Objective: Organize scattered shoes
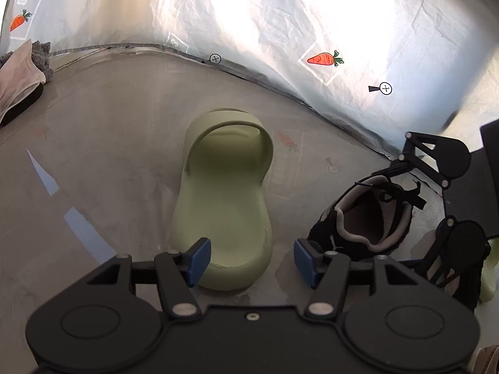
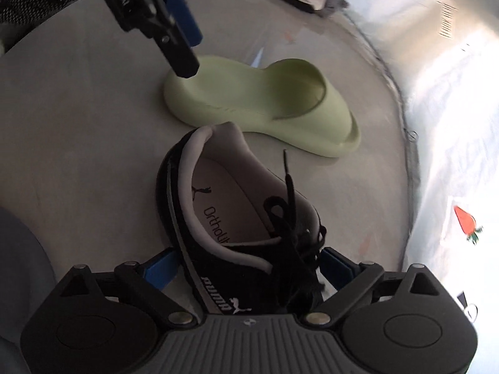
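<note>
A pale green slide (image 1: 223, 205) lies flat on the grey floor, heel toward my left gripper (image 1: 252, 261). That gripper is open over the heel: its left pad overlaps the heel's edge and the right pad stands clear of it. In the right wrist view one of its fingers (image 2: 184, 62) hangs just above the slide (image 2: 265, 103). A black Puma sneaker (image 2: 237, 218) with loose laces rests between the wide-open jaws of my right gripper (image 2: 249, 268). I see no pad pressing on it. The sneaker (image 1: 365, 218) sits to the right of the slide.
A crinkled silver sheet (image 1: 280, 25) with carrot prints rises along the far side. A beige and black shoe with grey fluff (image 1: 21, 81) lies at the far left. Something pale green (image 1: 488, 277) shows behind the right gripper at the right edge.
</note>
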`<state>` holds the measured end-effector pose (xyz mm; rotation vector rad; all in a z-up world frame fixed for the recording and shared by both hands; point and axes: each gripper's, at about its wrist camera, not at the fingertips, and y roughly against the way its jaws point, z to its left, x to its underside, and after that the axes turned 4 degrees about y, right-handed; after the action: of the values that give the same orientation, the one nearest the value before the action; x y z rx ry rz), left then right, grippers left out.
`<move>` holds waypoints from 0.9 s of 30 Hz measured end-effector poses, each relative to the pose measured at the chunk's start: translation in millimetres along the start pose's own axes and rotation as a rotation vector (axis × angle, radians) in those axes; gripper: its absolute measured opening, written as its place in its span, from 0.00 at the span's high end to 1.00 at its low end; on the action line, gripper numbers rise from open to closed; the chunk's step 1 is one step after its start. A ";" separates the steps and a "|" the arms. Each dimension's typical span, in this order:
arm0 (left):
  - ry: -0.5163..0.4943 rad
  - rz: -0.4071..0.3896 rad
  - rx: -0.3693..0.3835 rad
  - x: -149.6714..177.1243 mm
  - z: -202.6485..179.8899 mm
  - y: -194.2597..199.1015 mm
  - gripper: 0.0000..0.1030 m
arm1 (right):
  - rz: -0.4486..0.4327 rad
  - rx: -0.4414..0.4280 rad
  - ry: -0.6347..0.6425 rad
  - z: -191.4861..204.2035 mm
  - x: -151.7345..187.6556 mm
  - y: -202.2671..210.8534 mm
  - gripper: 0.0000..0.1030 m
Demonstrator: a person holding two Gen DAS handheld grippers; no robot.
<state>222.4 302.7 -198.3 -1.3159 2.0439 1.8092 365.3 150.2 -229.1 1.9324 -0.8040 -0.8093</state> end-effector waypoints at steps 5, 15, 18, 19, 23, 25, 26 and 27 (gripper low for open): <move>-0.059 -0.016 -0.050 3.0 -6.5 1.3 0.42 | 0.012 -0.087 -0.183 -27.0 -1.5 -18.5 0.03; -0.013 -0.003 0.009 -5.7 -6.9 -2.3 0.42 | 0.262 0.264 -1.172 -53.2 -2.1 -28.3 0.05; -0.042 -0.014 0.021 -4.2 -11.4 2.1 0.42 | 0.196 0.220 -1.093 -43.1 13.5 -16.0 0.04; -0.046 -0.013 0.026 -3.4 -12.2 2.5 0.42 | 0.169 0.201 -1.071 -38.2 22.1 -10.6 0.04; -0.036 0.007 0.042 -0.7 -14.0 -1.4 0.42 | 0.093 0.147 -1.115 -18.0 50.9 2.5 0.08; -0.040 0.009 0.043 -1.3 -17.0 -2.3 0.42 | 0.060 0.157 -1.152 -7.4 55.9 8.1 0.15; -0.044 0.005 0.044 -1.4 -18.7 -1.5 0.42 | 0.057 0.177 -1.187 -4.5 53.2 9.7 0.16; -0.048 0.001 0.045 -1.6 -20.4 -0.7 0.42 | 0.064 0.197 -1.228 -3.8 48.8 9.9 0.18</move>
<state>232.8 286.2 -192.0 -1.2472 2.0487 1.7664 394.4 109.6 -229.8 1.3959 -1.6656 -1.9674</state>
